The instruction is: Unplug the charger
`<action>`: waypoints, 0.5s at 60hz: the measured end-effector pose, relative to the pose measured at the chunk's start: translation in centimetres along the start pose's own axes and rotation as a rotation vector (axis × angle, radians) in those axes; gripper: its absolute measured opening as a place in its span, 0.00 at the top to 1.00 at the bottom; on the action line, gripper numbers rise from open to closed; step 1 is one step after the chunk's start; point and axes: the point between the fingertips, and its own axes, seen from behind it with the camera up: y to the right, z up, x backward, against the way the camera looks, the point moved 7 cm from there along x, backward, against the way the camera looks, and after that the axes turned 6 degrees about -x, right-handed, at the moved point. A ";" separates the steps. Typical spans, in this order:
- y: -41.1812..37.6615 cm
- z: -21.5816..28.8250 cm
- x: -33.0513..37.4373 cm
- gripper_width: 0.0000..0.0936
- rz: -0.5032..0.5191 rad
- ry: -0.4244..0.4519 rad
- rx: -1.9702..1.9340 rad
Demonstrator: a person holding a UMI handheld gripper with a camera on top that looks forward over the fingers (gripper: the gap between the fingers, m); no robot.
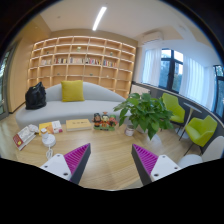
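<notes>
Magenta-padded gripper (111, 160) | fingers spread, empty | charger unseen | plant (148, 112) beyond

My fingers (112, 162) showing magenta striped pads, wooden table (100, 145) glowing tan, plant (147, 112) spreading green, cushion (72, 91) sitting yellow on a white sofa (85, 107), chairs (200, 130) showing lime green, shelves (85, 62) standing pale wood.

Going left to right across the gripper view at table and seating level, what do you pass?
Black bag → yellow cushion → potted plant → green chair. All lie beyond the open gripper; no charger is visible.
</notes>
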 end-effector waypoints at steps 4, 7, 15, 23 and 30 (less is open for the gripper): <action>0.0 -0.5 -0.4 0.09 -0.006 -0.009 0.003; -0.1 -1.1 -1.1 0.09 -0.011 -0.017 0.009; -1.5 -3.1 -1.7 0.09 -0.016 -0.041 0.044; -5.9 -7.4 -1.6 0.09 0.066 -0.103 0.064; -13.1 -11.4 -2.3 0.09 0.218 -0.165 0.045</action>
